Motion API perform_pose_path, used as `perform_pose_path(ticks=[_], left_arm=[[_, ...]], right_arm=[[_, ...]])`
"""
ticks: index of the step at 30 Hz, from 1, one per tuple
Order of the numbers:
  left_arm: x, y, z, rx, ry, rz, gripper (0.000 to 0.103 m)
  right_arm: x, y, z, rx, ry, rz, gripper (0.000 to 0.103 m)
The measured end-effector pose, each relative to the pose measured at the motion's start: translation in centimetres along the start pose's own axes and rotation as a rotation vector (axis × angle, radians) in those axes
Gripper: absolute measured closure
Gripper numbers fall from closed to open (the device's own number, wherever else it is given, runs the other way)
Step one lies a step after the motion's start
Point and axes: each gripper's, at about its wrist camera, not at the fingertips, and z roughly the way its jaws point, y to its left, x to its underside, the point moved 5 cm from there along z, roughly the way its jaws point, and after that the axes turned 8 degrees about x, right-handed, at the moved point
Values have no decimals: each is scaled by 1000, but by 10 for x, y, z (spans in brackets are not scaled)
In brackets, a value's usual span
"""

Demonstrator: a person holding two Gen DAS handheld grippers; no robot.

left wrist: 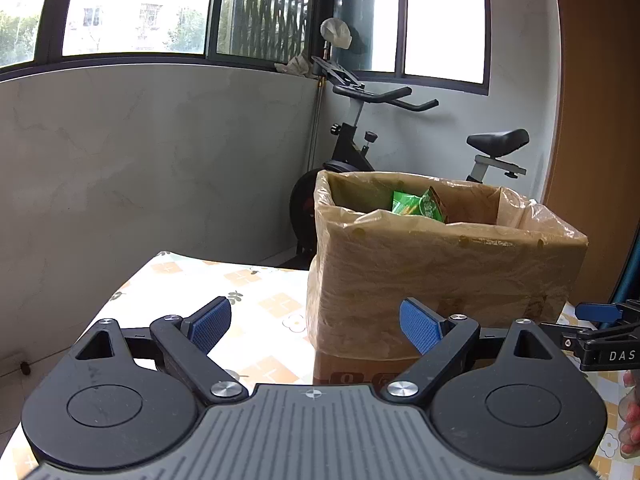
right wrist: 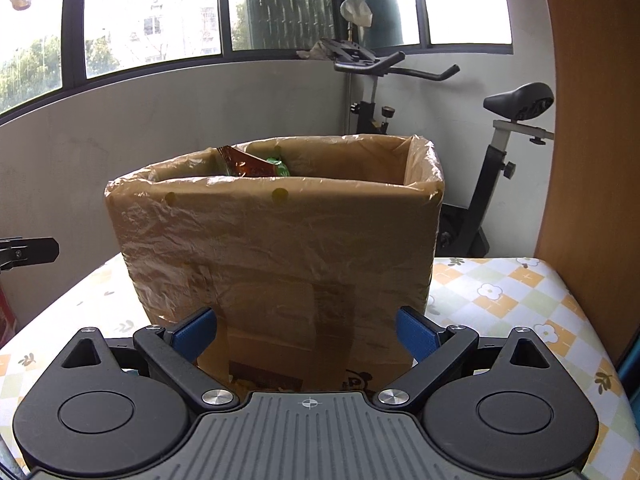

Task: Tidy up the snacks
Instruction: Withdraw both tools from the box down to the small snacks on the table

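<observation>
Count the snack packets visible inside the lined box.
2: a green packet and a brown-and-green one beside it, both poking above the rim of the box. More may lie hidden below.

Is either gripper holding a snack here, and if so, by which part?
Nothing is held. The left gripper and right gripper are both open and empty, facing the plastic-lined cardboard box; snack packets already sit inside it.
</observation>
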Motion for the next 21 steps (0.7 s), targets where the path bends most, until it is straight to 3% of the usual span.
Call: perform_pose_path(ticks=[9,14,21], left_arm=[[31,5,6,7,84,-59,11],[52,4,10,24,121,-84,12],[71,1,13,41,150,-115,15]], right_arm=[[36,3,12,-26,73,-25,8],[67,3,23,-29,153,-19,14],[106,13,18,-91,245,-116,16]])
